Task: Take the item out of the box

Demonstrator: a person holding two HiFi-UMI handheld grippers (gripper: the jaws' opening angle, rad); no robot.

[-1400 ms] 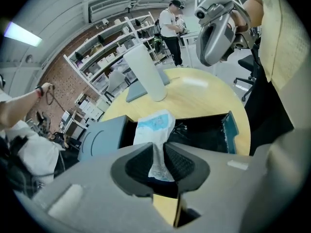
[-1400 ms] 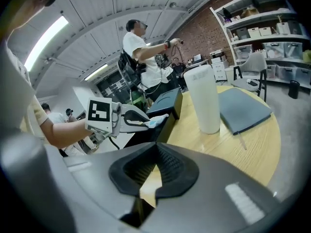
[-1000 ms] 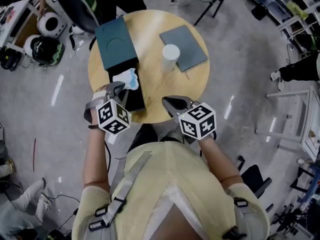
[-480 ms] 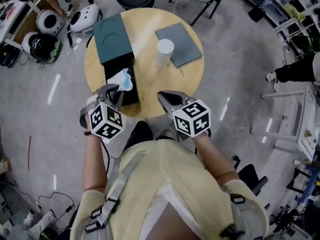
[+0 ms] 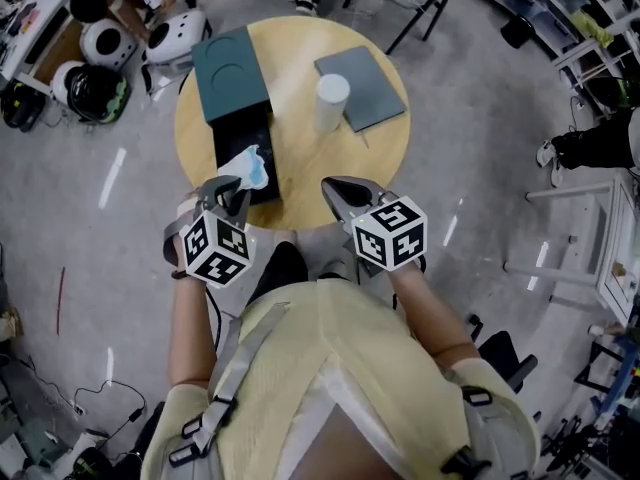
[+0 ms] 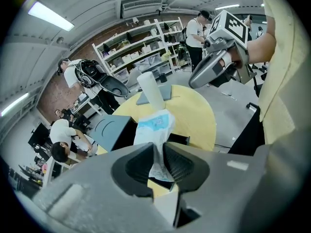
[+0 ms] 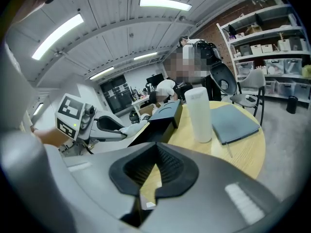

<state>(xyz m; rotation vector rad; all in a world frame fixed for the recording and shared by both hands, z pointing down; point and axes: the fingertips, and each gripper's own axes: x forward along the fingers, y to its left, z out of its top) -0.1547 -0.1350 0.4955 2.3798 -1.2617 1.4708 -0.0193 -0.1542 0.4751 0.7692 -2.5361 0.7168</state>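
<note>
A dark box [image 5: 243,148] lies open at the left of the round wooden table [image 5: 300,173], its teal lid [image 5: 230,71] at the far end. A white and blue packet [image 5: 251,165] sticks up over the box's near end. My left gripper [image 5: 226,194] is shut on the packet's lower edge; the left gripper view shows the packet [image 6: 155,126] pinched between the pads [image 6: 181,165], above the box [image 6: 114,132]. My right gripper [image 5: 340,192] hovers at the table's near edge, shut and holding nothing. In the right gripper view its fingertips [image 7: 156,155] meet.
A tall white cup [image 5: 331,101] stands mid-table beside a grey notebook [image 5: 361,88], with a thin pen next to it. Helmets and gear lie on the floor at the far left. Other people stand beyond the table. Shelving lines the right wall.
Both grippers have drawn slightly back toward the table's near edge. The packet stays in the left jaws. The view has shifted a little.
</note>
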